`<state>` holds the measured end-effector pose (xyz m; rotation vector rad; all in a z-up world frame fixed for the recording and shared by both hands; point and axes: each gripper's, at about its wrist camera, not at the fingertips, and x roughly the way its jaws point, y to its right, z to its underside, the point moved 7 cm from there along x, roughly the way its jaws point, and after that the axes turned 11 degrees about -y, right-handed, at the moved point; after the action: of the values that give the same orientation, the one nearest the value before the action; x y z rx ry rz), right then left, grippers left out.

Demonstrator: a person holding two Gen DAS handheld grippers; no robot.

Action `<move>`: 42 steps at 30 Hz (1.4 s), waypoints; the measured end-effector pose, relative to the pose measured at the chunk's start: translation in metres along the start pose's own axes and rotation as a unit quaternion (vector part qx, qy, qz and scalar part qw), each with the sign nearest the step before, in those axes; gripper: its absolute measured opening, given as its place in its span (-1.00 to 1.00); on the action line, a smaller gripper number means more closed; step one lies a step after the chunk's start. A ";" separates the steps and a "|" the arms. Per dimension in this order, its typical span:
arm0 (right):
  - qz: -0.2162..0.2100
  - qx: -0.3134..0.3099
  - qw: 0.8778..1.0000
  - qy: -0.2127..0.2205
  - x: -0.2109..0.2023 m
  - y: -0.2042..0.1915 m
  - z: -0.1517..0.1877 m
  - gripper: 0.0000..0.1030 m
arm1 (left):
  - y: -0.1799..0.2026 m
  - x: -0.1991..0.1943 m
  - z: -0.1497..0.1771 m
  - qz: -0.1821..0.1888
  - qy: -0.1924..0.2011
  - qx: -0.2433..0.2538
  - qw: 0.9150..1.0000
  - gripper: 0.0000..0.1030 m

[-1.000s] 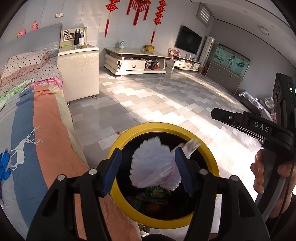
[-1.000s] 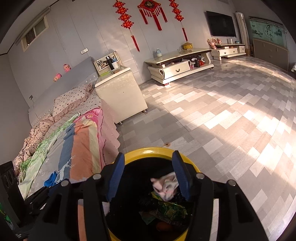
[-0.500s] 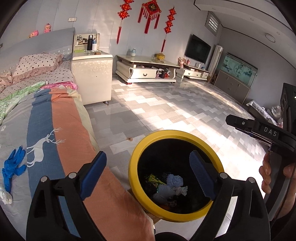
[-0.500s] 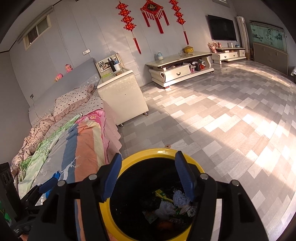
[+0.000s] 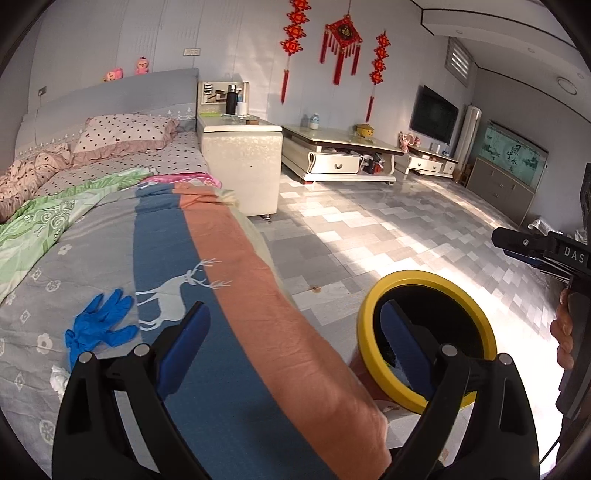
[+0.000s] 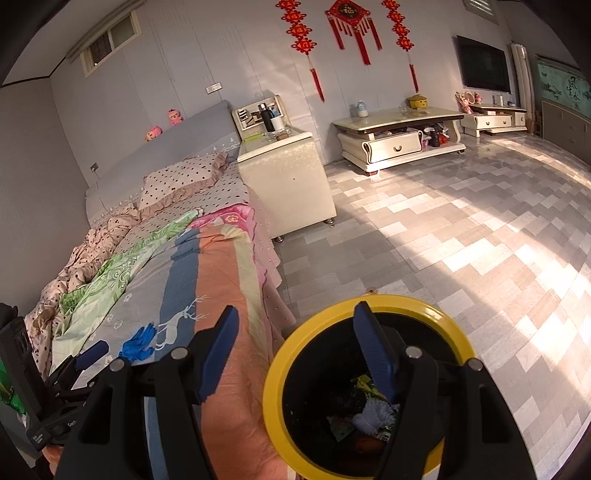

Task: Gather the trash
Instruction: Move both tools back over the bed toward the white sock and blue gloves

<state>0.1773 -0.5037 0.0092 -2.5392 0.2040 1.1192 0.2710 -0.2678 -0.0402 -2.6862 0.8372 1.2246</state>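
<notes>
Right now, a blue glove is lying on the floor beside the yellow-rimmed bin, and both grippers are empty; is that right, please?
Not quite: the blue glove lies on the bed's quilt, as the left wrist view shows. The yellow-rimmed bin stands on the floor beside the bed, and the left gripper and right gripper are empty.

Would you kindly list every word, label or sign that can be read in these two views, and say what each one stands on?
"DAS": white letters on the black body of the right gripper, seen in the left wrist view.
"福": gold character on the red knot ornament on the wall.
Large calligraphy characters on the green landscape panel above the grey cabinet: too blurred to read.
Packaging in the yellow-rimmed bin: print too small to read.
</notes>
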 end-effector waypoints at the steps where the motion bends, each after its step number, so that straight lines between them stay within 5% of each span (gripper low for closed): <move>1: -0.005 -0.006 1.000 -0.001 0.002 -0.009 -0.001 0.23 | -0.011 -0.003 0.002 -0.006 0.001 -0.005 1.000 0.73; 23: -0.100 -0.130 0.983 -0.083 0.110 -0.208 0.001 0.29 | -0.246 -0.028 0.076 -0.126 -0.031 -0.124 0.984 0.74; 42: -0.162 -0.279 0.923 -0.211 0.267 -0.356 0.070 0.29 | -0.326 0.038 0.135 -0.117 -0.084 -0.200 0.969 0.73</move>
<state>0.4064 -0.1446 -0.1378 -2.5434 -0.7151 1.7229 0.3646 0.0294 -0.2095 -2.8075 0.2592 1.6773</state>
